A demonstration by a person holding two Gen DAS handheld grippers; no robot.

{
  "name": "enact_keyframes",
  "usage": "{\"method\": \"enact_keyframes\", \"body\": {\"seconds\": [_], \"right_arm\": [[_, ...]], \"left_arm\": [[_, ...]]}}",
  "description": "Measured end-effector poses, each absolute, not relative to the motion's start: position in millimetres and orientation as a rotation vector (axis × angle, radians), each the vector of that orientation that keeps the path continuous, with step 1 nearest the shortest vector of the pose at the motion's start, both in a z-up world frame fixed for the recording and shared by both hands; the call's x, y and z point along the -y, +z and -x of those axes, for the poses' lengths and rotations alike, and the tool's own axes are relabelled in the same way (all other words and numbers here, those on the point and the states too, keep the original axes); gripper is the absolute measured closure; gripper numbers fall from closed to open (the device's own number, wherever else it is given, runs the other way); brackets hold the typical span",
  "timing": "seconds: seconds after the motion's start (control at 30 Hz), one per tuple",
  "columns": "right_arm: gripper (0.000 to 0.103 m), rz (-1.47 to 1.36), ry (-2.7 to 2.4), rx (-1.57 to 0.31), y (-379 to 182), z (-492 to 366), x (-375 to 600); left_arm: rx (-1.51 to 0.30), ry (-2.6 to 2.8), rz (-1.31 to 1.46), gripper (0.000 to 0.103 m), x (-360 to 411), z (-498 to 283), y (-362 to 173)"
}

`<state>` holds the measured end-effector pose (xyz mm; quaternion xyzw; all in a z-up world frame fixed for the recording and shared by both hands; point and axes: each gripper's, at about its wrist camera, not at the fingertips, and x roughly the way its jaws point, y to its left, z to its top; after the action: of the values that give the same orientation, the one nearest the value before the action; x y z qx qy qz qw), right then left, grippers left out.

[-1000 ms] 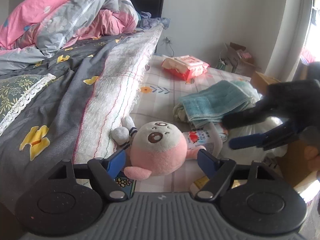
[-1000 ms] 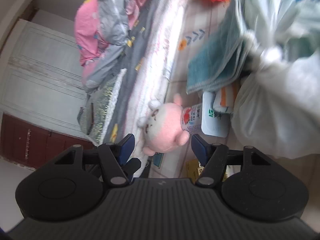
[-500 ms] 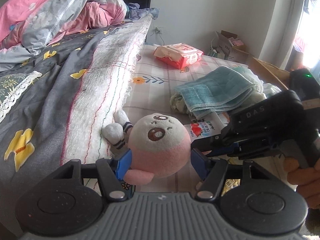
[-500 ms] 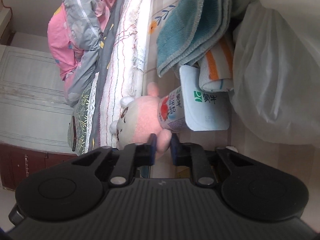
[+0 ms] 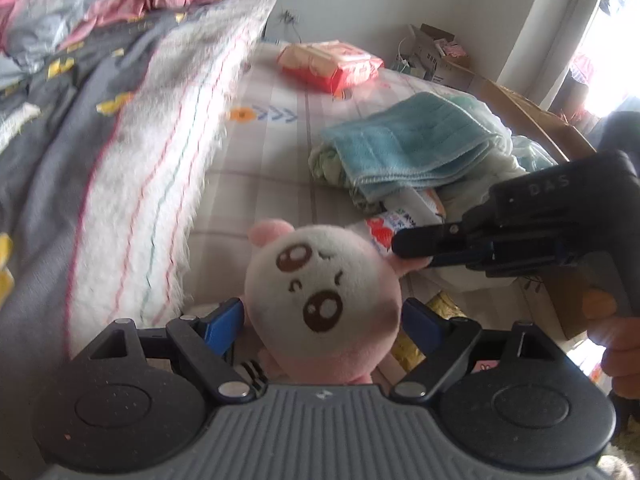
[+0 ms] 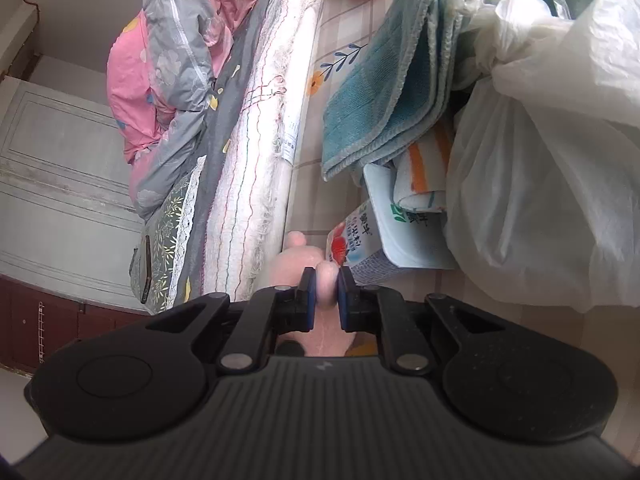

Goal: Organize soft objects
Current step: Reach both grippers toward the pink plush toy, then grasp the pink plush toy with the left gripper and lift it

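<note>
We are pinching 1 pink ear of the plush toy (image 5: 324,300) with our right gripper (image 6: 325,294). Our left gripper (image 5: 322,322) has just been opening; its 2 jaws are standing spread around the toy, just above the bed (image 5: 264,176).

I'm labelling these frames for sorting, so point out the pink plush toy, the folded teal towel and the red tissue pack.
pink plush toy (image 5: 320,280), left wrist view, on its white face.
folded teal towel (image 5: 412,140), left wrist view, on its top fold.
red tissue pack (image 5: 330,62), left wrist view, on its top face.
</note>
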<state>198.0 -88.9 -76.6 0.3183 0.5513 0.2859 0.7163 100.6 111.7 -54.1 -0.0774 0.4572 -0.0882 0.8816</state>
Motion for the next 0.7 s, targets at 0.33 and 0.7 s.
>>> {"method": "enact_keyframes", "body": {"seconds": [0.33,0.7], "right_arm": [[0.093,-0.644,0.720,-1.172,-55.9,-189.9,69.8],[0.093,-0.598,0.850,-1.110,-9.5,-173.9,54.0]], "left_arm": [[-0.934,-0.151,0.228,0.022,-116.3,-89.0,-59.6],[-0.829,-0.110,0.321,0.022,-132.6,-56.3,-24.0]]}}
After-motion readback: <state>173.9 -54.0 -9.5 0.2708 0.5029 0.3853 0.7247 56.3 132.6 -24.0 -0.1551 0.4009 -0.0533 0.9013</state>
